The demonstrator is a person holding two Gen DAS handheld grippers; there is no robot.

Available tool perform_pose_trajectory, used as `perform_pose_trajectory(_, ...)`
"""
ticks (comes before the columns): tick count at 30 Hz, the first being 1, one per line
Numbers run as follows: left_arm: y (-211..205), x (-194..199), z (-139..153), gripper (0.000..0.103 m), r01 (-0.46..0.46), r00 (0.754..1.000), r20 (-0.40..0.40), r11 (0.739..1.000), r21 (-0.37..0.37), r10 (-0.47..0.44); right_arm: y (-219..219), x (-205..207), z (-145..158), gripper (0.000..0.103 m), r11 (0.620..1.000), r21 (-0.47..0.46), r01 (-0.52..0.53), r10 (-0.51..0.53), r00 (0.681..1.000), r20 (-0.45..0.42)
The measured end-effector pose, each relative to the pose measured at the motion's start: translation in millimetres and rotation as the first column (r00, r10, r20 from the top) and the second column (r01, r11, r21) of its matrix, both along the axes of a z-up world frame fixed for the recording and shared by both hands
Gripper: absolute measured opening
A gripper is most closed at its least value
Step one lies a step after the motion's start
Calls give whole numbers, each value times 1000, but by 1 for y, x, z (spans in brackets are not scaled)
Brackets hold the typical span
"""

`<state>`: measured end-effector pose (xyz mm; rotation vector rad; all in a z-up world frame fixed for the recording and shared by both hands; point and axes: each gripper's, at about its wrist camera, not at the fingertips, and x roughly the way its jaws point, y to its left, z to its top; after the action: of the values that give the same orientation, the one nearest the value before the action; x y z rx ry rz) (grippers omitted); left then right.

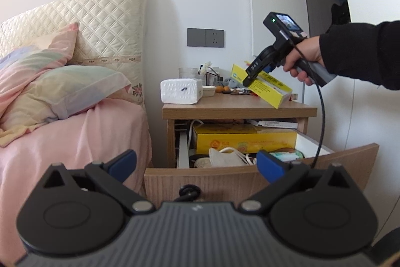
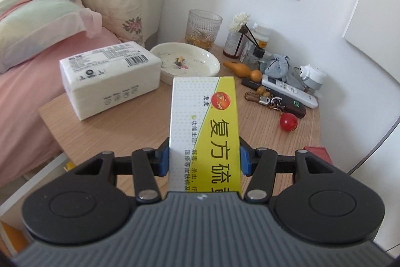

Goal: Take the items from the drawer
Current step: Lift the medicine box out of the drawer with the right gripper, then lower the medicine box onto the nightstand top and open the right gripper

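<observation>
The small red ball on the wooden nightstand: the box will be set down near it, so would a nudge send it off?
The glossy red ball looks round and smooth, so it would probably roll freely. It lies near the nightstand's right edge with bare wood around it, so it might drop off. The yellow-and-white carton in the right gripper should land well left.

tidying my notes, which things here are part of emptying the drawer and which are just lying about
Job: drawer; yellow box held in right hand-held gripper; big yellow box and mask in drawer; left hand-held gripper, open.

Lying about: tissue pack, dish, glass, remote, red ball.
</observation>
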<state>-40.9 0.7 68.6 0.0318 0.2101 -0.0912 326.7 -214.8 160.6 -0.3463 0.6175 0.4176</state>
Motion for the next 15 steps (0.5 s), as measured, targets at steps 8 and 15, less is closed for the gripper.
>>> perform_pose_trajectory(8,0,4,-2,103,3,1000,-9,1000,11,-3,-2,24,-23,55,1000,31,3,-1,997,-76)
perform_pose_trajectory(15,3,4,-2,103,12,1000,-19,1000,-4,-12,3,31,-29,57,998,47,31,-25,992,-125)
